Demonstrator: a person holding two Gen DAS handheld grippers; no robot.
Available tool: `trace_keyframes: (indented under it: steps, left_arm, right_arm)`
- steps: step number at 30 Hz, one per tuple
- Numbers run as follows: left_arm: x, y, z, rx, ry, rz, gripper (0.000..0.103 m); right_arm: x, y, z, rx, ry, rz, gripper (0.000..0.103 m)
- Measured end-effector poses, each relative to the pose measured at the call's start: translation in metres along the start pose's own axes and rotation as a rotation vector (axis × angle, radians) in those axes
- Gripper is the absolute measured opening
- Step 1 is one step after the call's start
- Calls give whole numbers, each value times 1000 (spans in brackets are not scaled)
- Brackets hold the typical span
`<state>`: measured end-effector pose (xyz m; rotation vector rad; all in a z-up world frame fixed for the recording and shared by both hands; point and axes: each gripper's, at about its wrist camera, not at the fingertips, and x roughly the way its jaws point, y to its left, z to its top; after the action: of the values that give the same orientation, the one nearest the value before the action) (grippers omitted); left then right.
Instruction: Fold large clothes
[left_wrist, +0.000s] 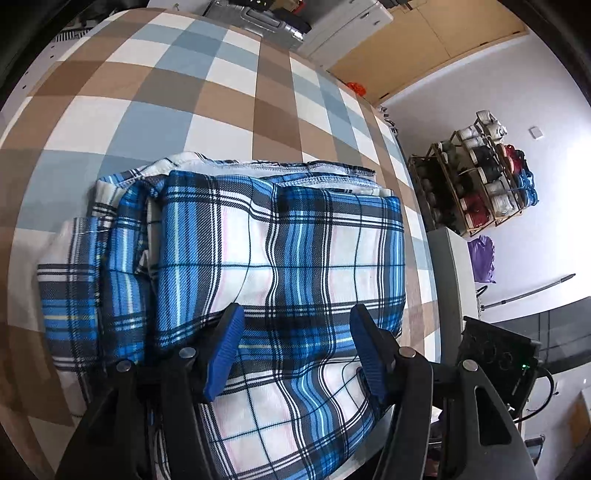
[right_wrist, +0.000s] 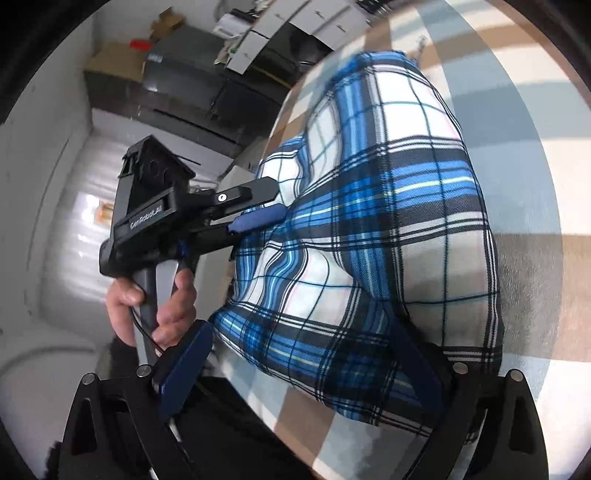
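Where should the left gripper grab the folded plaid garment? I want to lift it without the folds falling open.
Probably the plaid garment at its near folded edge, coming from the table's near side, where the left gripper hovers open. That edge is a thick rounded fold stacking all layers; the far edge shows loose stitched hems and the left side spreads unevenly.

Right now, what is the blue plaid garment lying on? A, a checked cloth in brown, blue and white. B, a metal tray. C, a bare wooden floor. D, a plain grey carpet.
A: the folded plaid garment rests on a surface covered by a checked cloth of brown, pale blue and white squares, which shows all around the garment in both wrist views.
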<state>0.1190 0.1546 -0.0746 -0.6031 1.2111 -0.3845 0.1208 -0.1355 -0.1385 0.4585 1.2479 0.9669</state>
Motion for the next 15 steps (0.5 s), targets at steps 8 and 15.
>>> trace_keyframes:
  steps: [8, 15]
  left_arm:
    - [-46, -15, -48, 94, -63, 83, 55]
    - [-24, 25, -77, 2, -46, 163, 55]
  right_arm:
    - [-6, 7, -12, -12, -32, 6, 102]
    - [1, 12, -12, -56, -38, -46, 103]
